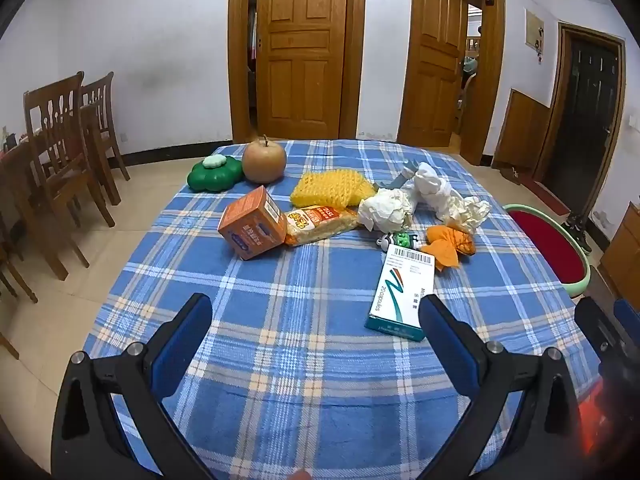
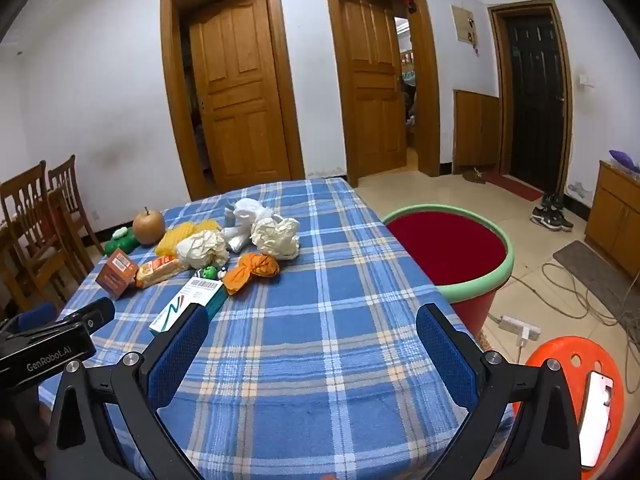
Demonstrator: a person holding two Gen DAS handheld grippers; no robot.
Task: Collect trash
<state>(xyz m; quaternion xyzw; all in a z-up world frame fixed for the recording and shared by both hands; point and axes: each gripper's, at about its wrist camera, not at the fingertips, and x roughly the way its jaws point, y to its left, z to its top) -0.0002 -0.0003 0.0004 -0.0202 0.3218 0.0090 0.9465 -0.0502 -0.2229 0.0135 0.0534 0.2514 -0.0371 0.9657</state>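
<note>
Litter lies on a blue plaid tablecloth [image 1: 304, 360]: crumpled white paper [image 1: 386, 209] [image 2: 276, 236], an orange crumpled wrapper [image 1: 450, 245] [image 2: 252, 270], a white and teal medicine box [image 1: 404, 294] [image 2: 188, 304], an orange carton [image 1: 252, 224] [image 2: 116, 274] and a snack packet [image 1: 320, 224] [image 2: 160, 270]. A red bin with a green rim [image 2: 452, 252] [image 1: 548, 248] stands beside the table on the right. My left gripper [image 1: 316, 320] hovers open over the near cloth, with the medicine box just beyond its right finger. My right gripper [image 2: 312, 330] is open too, with nothing between its fingers.
A brown pear [image 1: 264, 162], a green flower-shaped case [image 1: 216, 174] and a yellow knitted pad [image 1: 330, 188] sit at the table's far side. Wooden chairs [image 1: 68, 152] stand left. An orange stool [image 2: 576, 392] with a phone, a power strip [image 2: 520, 328] and cables lie right.
</note>
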